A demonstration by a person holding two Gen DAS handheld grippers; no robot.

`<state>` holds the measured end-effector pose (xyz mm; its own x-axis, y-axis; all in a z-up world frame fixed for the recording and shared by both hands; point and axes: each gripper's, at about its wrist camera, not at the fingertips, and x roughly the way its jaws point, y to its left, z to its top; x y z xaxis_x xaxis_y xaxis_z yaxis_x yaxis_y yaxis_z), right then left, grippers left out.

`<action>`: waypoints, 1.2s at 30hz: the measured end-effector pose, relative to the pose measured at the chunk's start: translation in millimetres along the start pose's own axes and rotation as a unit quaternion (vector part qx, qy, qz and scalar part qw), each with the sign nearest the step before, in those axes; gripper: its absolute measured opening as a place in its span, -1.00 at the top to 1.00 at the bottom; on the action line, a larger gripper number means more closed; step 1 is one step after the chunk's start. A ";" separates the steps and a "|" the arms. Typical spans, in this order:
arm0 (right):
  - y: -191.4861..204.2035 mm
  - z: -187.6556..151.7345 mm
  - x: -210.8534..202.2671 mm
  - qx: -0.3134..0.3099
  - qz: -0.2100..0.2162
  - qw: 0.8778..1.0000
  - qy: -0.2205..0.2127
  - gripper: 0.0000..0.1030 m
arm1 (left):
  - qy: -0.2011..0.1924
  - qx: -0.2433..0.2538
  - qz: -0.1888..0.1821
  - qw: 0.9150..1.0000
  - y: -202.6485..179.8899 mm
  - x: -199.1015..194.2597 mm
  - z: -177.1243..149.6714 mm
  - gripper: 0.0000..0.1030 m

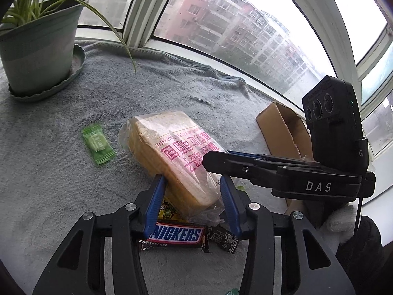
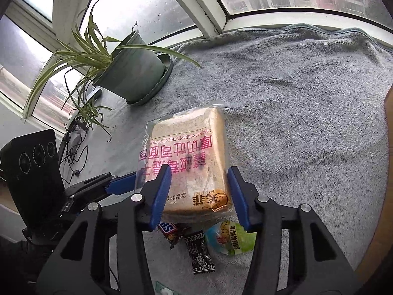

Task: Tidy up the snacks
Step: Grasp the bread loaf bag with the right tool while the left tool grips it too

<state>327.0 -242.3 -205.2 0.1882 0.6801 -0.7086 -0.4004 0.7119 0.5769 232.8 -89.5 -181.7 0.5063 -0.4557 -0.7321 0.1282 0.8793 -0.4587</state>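
A wrapped loaf of sliced bread (image 1: pixel 172 154) with pink print is lifted and tilted above the grey towel (image 1: pixel 61 172). My left gripper (image 1: pixel 192 196) stands open around its near end, pads beside the wrapper. My right gripper (image 2: pixel 199 194) also straddles the bread (image 2: pixel 191 157), jaws apart; whether its pads touch is unclear. Under the bread lie a Snickers bar (image 1: pixel 174 236), a dark candy (image 1: pixel 222 239) and a yellow packet (image 1: pixel 168 211). A green candy (image 1: pixel 98 145) lies to the left. The right wrist view shows a round green-lidded snack (image 2: pixel 231 238).
A potted spider plant (image 1: pixel 39 49) on a saucer stands at the towel's far left. An open cardboard box (image 1: pixel 282 127) sits at the right by the window. Cables (image 2: pixel 73 152) lie beside the plant. The window frame bounds the far edge.
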 end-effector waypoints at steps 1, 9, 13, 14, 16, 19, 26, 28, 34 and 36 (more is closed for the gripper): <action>0.5 -0.3 -2.6 0.001 0.001 1.000 -0.002 0.02 | -0.002 0.002 0.001 1.000 -2.0 -1.5 0.0 0.15; 10.8 -9.1 -39.0 0.000 0.001 0.999 -0.038 0.03 | -0.022 0.031 -0.002 0.999 -22.4 -21.0 0.2 0.15; 13.6 -14.7 -63.6 0.001 -0.001 0.998 -0.060 0.03 | -0.034 0.052 -0.006 0.998 -39.6 -31.8 0.9 0.15; 13.7 -15.9 -70.4 0.001 -0.003 0.998 -0.066 0.03 | -0.037 0.057 -0.008 0.998 -44.4 -34.0 1.2 0.15; 13.2 -18.1 -82.6 0.004 -0.007 0.997 -0.077 0.03 | -0.042 0.066 -0.015 0.997 -53.9 -36.9 3.0 0.15; 9.4 -20.9 -100.5 0.008 -0.014 0.996 -0.092 0.03 | -0.046 0.076 -0.028 0.996 -66.9 -39.3 6.3 0.15; -8.5 -28.7 -136.7 0.022 -0.037 0.992 -0.119 0.03 | -0.044 0.108 -0.049 0.992 -100.6 -30.4 14.9 0.15; -16.3 -32.3 -148.3 0.026 -0.044 0.990 -0.128 0.03 | -0.042 0.116 -0.056 0.991 -110.2 -27.3 16.0 0.15; -43.6 -43.5 -181.7 0.050 -0.063 0.985 -0.154 0.03 | -0.034 0.154 -0.075 0.985 -145.6 -11.3 20.6 0.15; -52.3 -46.7 -190.9 0.055 -0.073 0.983 -0.159 0.04 | -0.032 0.164 -0.080 0.983 -157.2 -4.8 21.4 0.15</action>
<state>270.1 -417.5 -119.1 0.5144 0.5779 -0.6336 -0.2525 0.8082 0.5321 228.5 -222.6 -95.3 0.5089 -0.5909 -0.6259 0.4725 0.7996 -0.3707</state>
